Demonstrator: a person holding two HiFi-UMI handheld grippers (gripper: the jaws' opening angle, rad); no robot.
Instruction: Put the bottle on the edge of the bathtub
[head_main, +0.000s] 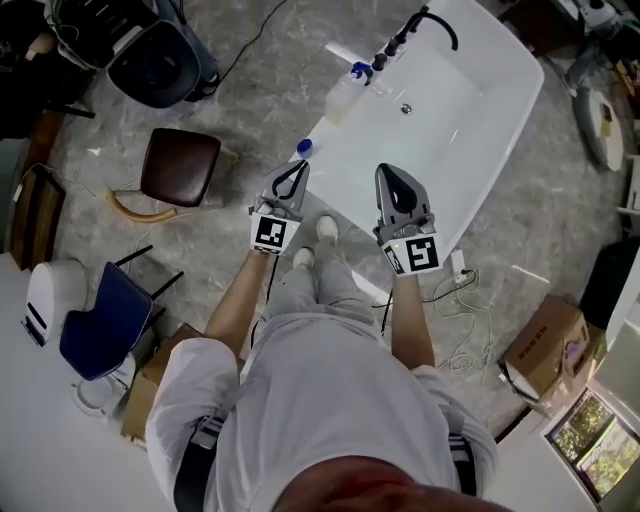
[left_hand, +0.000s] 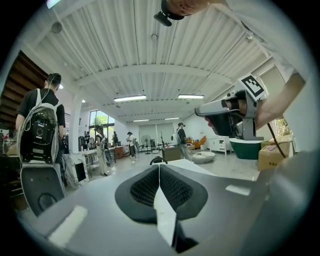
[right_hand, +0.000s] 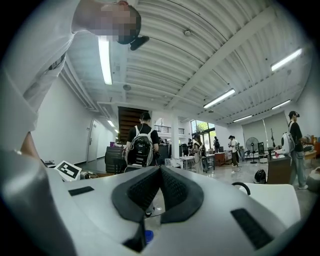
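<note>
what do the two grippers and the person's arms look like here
The left gripper and right gripper each have a grey body tapering to a point, with black textured pads lining the jaws. Each carries a cube with black-and-white square markers by the hand. The person wears a light grey short-sleeved shirt, leaving the forearms bare.

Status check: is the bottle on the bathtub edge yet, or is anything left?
Done, it seems: the bottle with the blue spray head stands on the bathtub rim beside the faucet. In hand: nothing; the left hand-held gripper and right hand-held gripper both show shut jaws with nothing between them. Left: apparently nothing, though a small blue-capped item by the rim is too small to identify.
</note>
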